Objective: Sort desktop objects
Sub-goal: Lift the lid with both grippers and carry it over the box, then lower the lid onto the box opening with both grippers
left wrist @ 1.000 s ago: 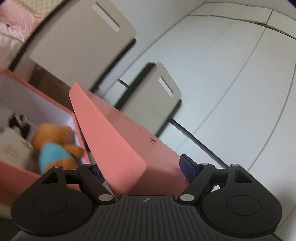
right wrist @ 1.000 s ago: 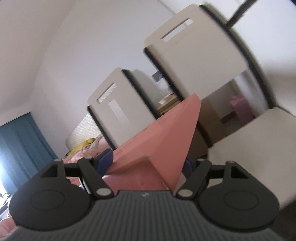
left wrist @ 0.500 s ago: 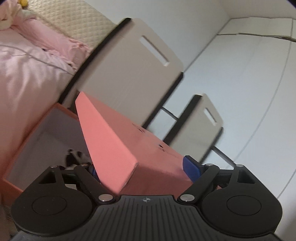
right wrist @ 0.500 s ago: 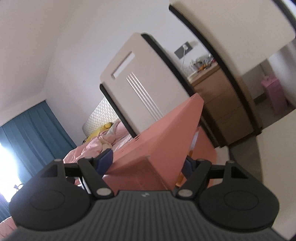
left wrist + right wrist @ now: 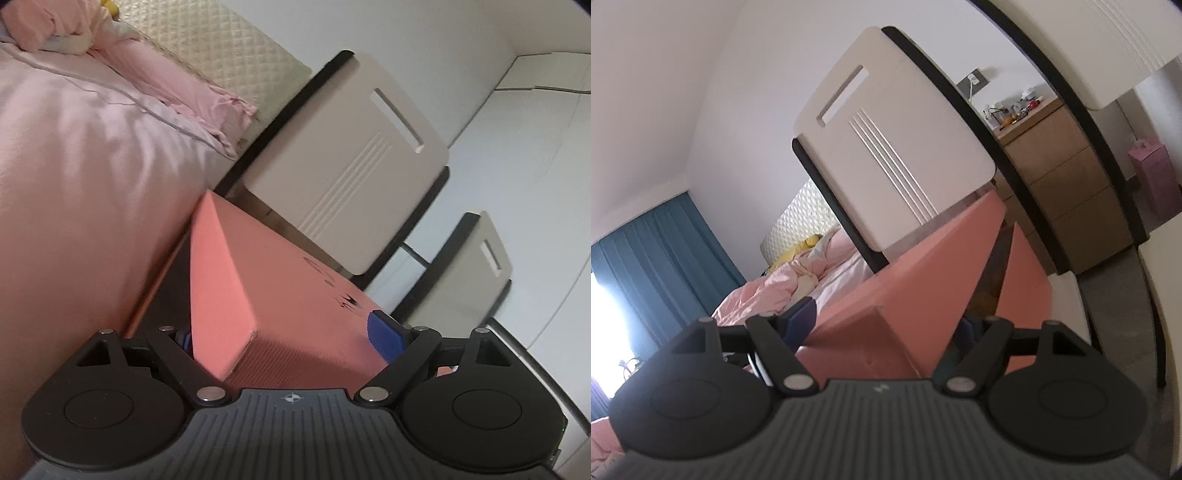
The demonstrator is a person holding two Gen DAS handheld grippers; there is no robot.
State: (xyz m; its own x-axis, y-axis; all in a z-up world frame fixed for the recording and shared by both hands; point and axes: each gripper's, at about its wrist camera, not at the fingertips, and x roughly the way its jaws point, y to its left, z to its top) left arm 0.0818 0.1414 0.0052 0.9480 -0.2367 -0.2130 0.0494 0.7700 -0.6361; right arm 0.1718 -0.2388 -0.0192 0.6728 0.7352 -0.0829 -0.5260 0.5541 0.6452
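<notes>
A pink box lid (image 5: 295, 295) is held tilted between both grippers. My left gripper (image 5: 284, 338) is shut on one end of it, its blue pads (image 5: 384, 334) pressed on the top face. My right gripper (image 5: 886, 326) is shut on the other end of the lid (image 5: 923, 280). The pink box (image 5: 1027, 266) sits just beneath the lid in the right wrist view, with a narrow dark gap between them. What lies in the box is hidden.
Two beige chair backs (image 5: 351, 177) (image 5: 469, 266) stand behind the box. A bed with pink bedding (image 5: 74, 166) is to the left. A wooden drawer unit (image 5: 1063, 177) and a white table edge (image 5: 1160, 266) are at the right.
Both grippers have swung the lid over and down onto the box. The open box with the plush toy inside, seen a second ago, is now covered.
</notes>
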